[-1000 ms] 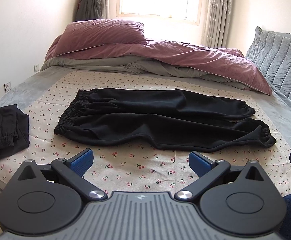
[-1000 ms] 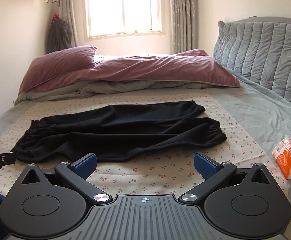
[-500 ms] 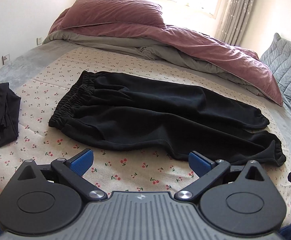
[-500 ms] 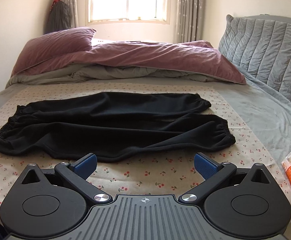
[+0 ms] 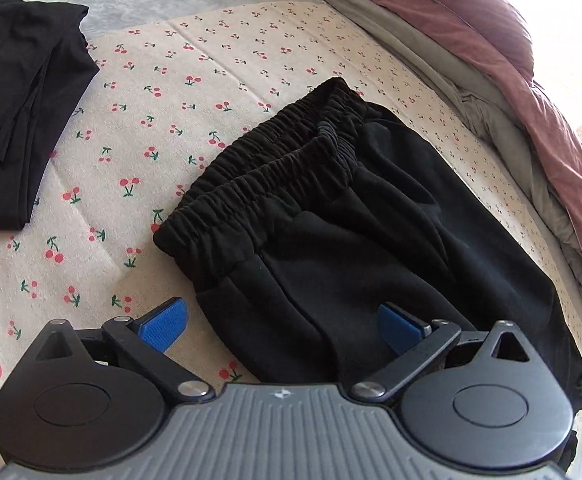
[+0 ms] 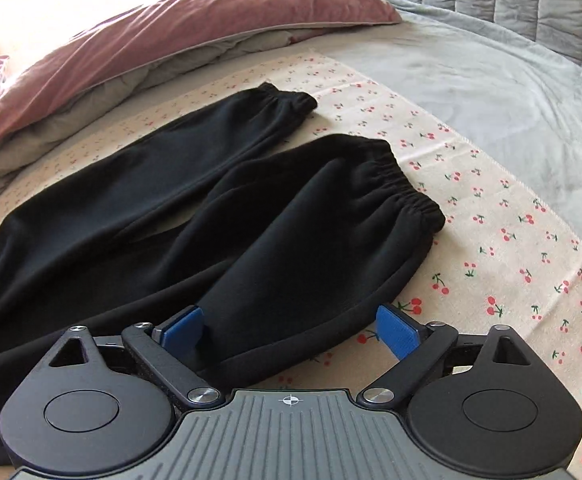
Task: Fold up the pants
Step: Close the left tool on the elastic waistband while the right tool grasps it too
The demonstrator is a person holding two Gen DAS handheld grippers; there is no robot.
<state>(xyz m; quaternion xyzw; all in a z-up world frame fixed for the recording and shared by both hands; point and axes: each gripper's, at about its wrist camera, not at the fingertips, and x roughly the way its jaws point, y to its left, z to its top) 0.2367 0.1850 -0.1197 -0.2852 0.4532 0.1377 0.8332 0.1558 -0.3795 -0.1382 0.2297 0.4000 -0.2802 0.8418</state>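
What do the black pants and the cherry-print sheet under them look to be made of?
Black pants: probably a thick, soft knit such as fleece or sweatshirt jersey; matte, with rounded folds and gathered elastic at the waistband and cuffs.
Cherry-print sheet: apparently a thin woven cotton-like cloth; flat, matte, with sharp fold creases. The fibre of either cannot be told for sure.

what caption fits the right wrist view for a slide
Right gripper closing over the near leg of black pants spread on a cherry-print sheet, pink duvet behind.
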